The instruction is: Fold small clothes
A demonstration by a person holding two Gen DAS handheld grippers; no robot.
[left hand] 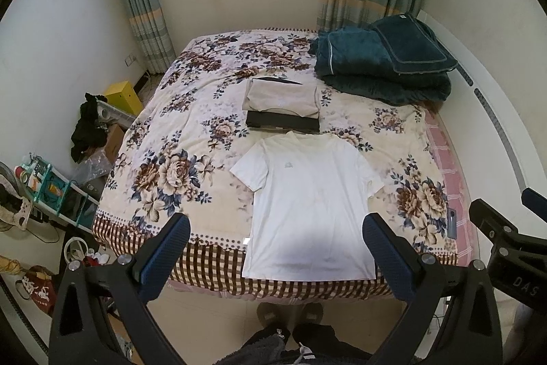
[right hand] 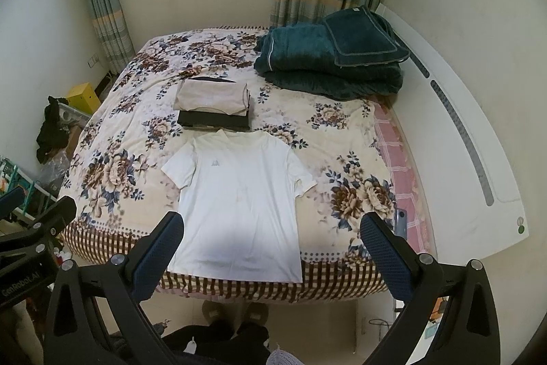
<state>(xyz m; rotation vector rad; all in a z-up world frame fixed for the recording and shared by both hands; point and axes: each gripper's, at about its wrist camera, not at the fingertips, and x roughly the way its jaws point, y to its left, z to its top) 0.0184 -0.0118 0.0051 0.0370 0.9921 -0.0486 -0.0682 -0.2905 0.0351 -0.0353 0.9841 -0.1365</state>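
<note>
A white T-shirt (left hand: pixel 307 204) lies flat, front up, on the near part of the floral bed (left hand: pixel 177 139), its hem at the bed's near edge; it also shows in the right wrist view (right hand: pixel 239 204). Beyond its collar sits a stack of folded clothes (left hand: pixel 282 105), beige on top of dark, also in the right wrist view (right hand: pixel 213 105). My left gripper (left hand: pixel 277 228) is open and empty, held above the shirt's hem. My right gripper (right hand: pixel 271 228) is open and empty, held above the shirt's lower right side.
A folded dark teal blanket (left hand: pixel 383 57) lies at the bed's far right. A phone (right hand: pixel 400 223) lies on the pink sheet at the bed's right edge. Shelves, bags and boxes (left hand: pixel 51 190) clutter the floor left of the bed. A white headboard (right hand: pixel 461 139) runs along the right.
</note>
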